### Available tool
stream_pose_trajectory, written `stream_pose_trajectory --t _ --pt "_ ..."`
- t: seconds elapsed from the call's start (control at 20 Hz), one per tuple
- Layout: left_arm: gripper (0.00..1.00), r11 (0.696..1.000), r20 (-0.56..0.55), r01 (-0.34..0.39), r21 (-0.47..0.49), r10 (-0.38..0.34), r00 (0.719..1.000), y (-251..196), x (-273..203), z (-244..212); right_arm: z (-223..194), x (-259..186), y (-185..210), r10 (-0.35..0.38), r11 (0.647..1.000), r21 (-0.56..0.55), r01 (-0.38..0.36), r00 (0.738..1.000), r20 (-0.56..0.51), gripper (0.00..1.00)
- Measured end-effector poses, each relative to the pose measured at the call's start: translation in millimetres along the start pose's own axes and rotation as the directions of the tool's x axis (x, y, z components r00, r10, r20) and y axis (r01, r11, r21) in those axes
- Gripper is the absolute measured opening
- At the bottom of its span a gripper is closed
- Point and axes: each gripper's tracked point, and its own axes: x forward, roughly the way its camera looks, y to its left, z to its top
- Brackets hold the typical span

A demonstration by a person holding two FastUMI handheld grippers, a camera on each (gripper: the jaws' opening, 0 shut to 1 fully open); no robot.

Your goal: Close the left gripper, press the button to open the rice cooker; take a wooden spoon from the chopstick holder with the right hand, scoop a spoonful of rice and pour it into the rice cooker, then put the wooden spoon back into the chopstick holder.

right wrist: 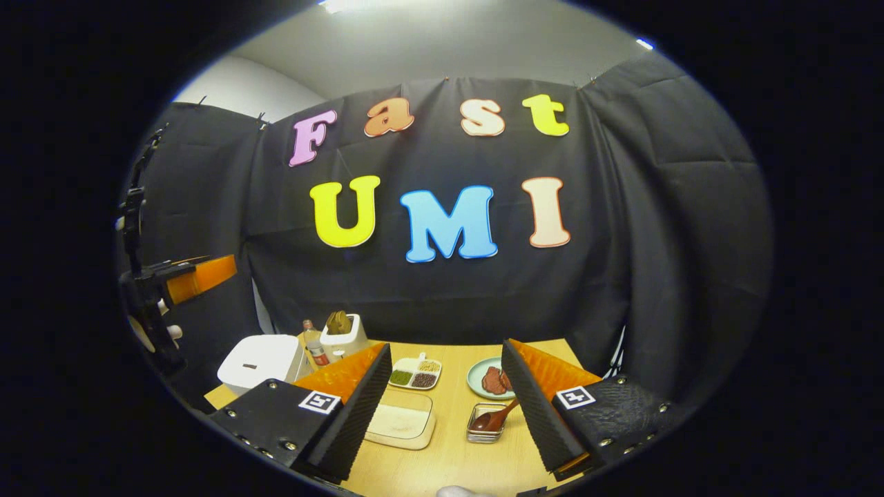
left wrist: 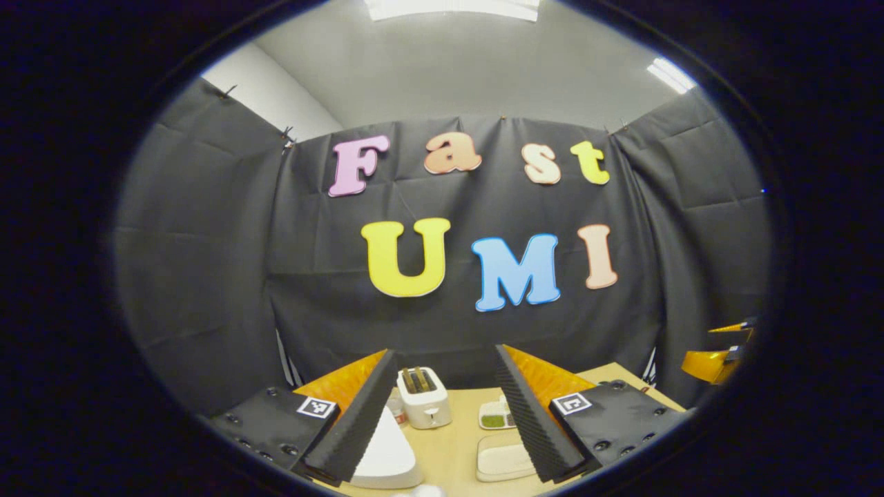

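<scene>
We hold the left gripper [left wrist: 443, 414] and right gripper [right wrist: 445, 407] wide open, empty, above the worktop [right wrist: 449, 462], the closed rice cooker [right wrist: 259, 362] far left, spoon [right wrist: 498, 417] ahead for grasping.

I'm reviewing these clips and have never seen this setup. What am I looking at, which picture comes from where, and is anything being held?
No robot here: a person holds a two-finger tool in each hand, each with a camera looking along its fingers. The left gripper view shows the left tool, open, above a toaster and the white rice cooker. The right gripper view shows the right tool, open, above the table with a rice tray and a wooden spoon in its metal holder. Nothing is held.
</scene>
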Motion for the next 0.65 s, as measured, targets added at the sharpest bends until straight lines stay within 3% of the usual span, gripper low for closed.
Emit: stream_pose_trajectory --t 0.3,0.65 --pt "0.99 0.994 0.015 0.103 -0.038 -0.102 0.995 -37 -29 -4 25 -13 -12 -0.094 0.995 0.03 0.092 0.994 0.064 0.98" --pt "0.99 0.993 -0.003 0.097 -0.069 -0.098 0.995 -25 -36 -8 29 -25 -8 -0.121 0.993 0.024 0.119 0.99 0.077 0.98"
